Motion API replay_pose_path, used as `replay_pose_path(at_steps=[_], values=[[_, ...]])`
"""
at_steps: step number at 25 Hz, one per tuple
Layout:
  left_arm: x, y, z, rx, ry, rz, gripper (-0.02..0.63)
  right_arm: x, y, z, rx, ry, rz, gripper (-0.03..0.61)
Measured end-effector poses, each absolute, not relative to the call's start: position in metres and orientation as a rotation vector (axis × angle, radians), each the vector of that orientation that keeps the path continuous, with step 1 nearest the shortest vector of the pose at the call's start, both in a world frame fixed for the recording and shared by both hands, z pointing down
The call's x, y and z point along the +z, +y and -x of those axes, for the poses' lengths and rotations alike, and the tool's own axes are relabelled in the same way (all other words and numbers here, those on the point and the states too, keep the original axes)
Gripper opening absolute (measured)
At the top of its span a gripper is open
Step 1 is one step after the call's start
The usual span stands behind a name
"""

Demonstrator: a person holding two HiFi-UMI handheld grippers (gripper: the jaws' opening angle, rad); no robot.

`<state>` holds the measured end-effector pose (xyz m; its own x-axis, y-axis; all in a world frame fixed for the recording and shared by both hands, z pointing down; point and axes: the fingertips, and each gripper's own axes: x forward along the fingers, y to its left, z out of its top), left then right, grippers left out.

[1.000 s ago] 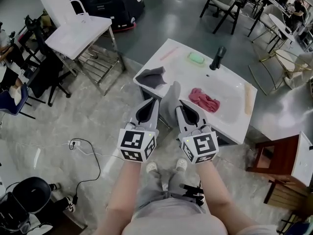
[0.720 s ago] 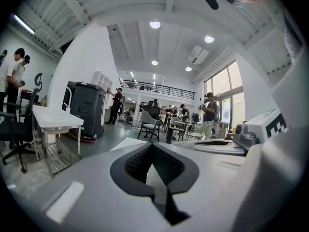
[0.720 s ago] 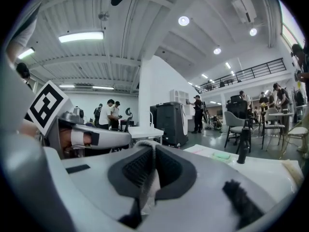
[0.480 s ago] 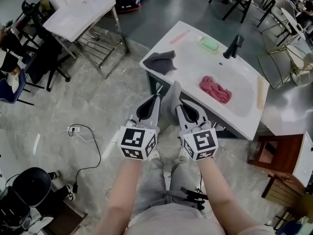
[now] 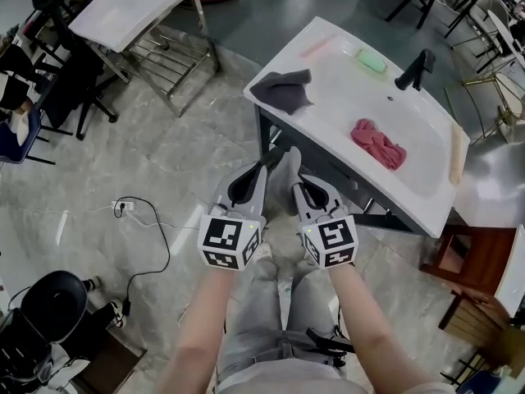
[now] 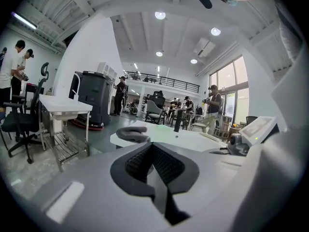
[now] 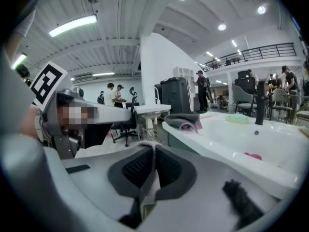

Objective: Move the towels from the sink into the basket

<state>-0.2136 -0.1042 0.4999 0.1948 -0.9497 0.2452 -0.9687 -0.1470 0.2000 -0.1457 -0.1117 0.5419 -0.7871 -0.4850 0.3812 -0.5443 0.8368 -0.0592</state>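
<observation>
You're mid-carry, with left gripper [image 5: 262, 167] and right gripper [image 5: 297, 184] both clamped on the light grey cloth towel [image 5: 285, 169] just off the white rectangular sink's [image 5: 336, 97] near edge; next, find the unseen basket and release.

The person wore grey trousers [image 5: 261, 318], with a white shoe [image 5: 264, 252] at their twelve o'clock. The left gripper [image 5: 267, 165] and right gripper [image 5: 297, 179] had grey shells and black-and-white marker cubes.
</observation>
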Motion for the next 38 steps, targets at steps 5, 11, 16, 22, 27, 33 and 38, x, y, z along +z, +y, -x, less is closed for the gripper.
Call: replay_pose_path(at_steps=[5,11,16,22,27,33,38], values=[[0.530,-0.101,0.220,0.088,-1.815,-2.139,-0.002,0.587,-0.109,0.153,0.293,-2.613,-0.726,0.018],[0.565,-0.098,0.230,0.109,-1.815,-2.094,0.000,0.636,-0.105,0.166,0.324,-2.550,-0.669,0.018],[0.595,-0.102,0.238,0.117,-1.812,-2.049,0.002,0.679,-0.108,0.174,0.354,-2.490,-0.621,0.018],[0.622,-0.105,0.248,0.119,-1.815,-1.991,0.003,0.721,-0.117,0.178,0.391,-2.427,-0.573,0.018],[0.634,-0.107,0.251,0.123,-1.812,-1.973,0.006,0.755,-0.123,0.181,0.429,-2.355,-0.540,0.018],[0.642,-0.102,0.256,0.127,-1.818,-1.956,0.006,0.795,-0.127,0.188,0.443,-2.265,-0.516,0.020],[0.646,-0.095,0.264,0.125,-1.835,-1.932,0.006,0.815,-0.129,0.193,0.440,-2.202,-0.496,0.140]])
